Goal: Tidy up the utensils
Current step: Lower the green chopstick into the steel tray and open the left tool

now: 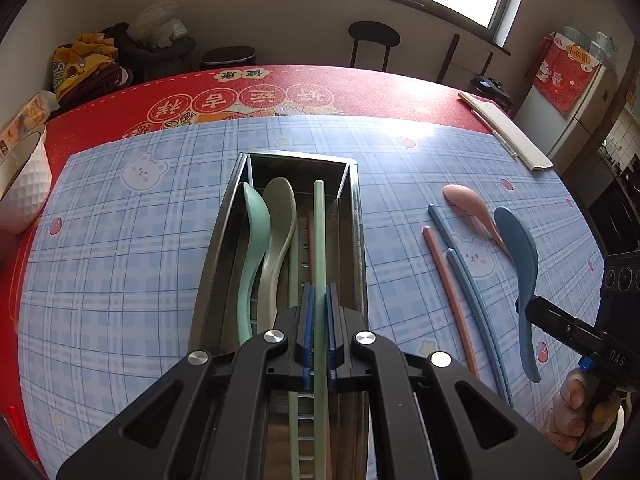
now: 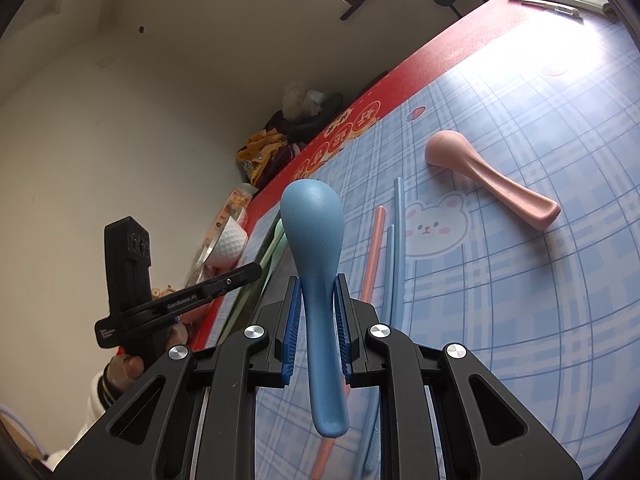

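Observation:
My left gripper (image 1: 319, 292) is shut on a green chopstick (image 1: 319, 232) and holds it over the metal utensil box (image 1: 356, 208). The box holds a mint spoon (image 1: 254, 236), a pale green spoon (image 1: 278, 224) and another green chopstick (image 1: 294, 280). My right gripper (image 2: 317, 284) is shut on the blue spoon (image 2: 316, 248), bowl pointing away; in the left wrist view the spoon (image 1: 520, 256) appears low over the mat. A pink spoon (image 2: 484, 176), a pink chopstick (image 2: 374, 248) and two blue chopsticks (image 2: 396, 224) lie on the mat to the right of the box.
A white bowl (image 1: 24, 184) stands at the table's left edge. A white folded item (image 1: 508, 132) lies at the far right of the red tablecloth (image 1: 120, 108). The blue plaid mat (image 1: 120, 260) covers the working area. Chairs and a bin stand beyond the table.

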Available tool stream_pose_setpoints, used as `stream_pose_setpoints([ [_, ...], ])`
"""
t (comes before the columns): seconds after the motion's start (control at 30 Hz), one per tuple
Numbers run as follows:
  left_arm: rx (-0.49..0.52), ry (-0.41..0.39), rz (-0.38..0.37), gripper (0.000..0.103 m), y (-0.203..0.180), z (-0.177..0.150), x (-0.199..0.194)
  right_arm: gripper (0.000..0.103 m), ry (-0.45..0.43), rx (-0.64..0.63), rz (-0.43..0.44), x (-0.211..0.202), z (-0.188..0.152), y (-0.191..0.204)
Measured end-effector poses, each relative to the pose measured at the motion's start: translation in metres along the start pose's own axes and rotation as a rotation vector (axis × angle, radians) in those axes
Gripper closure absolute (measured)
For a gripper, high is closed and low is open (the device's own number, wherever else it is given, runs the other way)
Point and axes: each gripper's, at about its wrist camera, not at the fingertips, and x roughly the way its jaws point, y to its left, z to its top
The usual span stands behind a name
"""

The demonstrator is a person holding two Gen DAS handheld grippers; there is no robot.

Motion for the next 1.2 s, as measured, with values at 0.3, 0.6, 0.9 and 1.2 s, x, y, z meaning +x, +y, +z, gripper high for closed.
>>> stream_pose_setpoints([
  [0.3,0.004,0.068,0.017,0.097,-0.003,-0.002,0.016,0.086,0.003,0.006,-0.001,0.002,-0.001,-0.001],
  [0.6,0.005,0.088,0.022,0.097,-0.002,-0.003,0.02,0.086,0.004,0.01,-0.003,0.003,-0.001,-0.002],
  [0.9,0.017,0.066,0.024,0.097,-0.005,-0.005,0.012,0.086,0.004,0.014,-0.004,0.003,-0.001,-0.003],
  [1.2,0.173,-0.148,0.128,0.068,-0.024,-0.028,-0.037,0.086,0.004,0.028,-0.006,0.004,-0.003,-0.006],
])
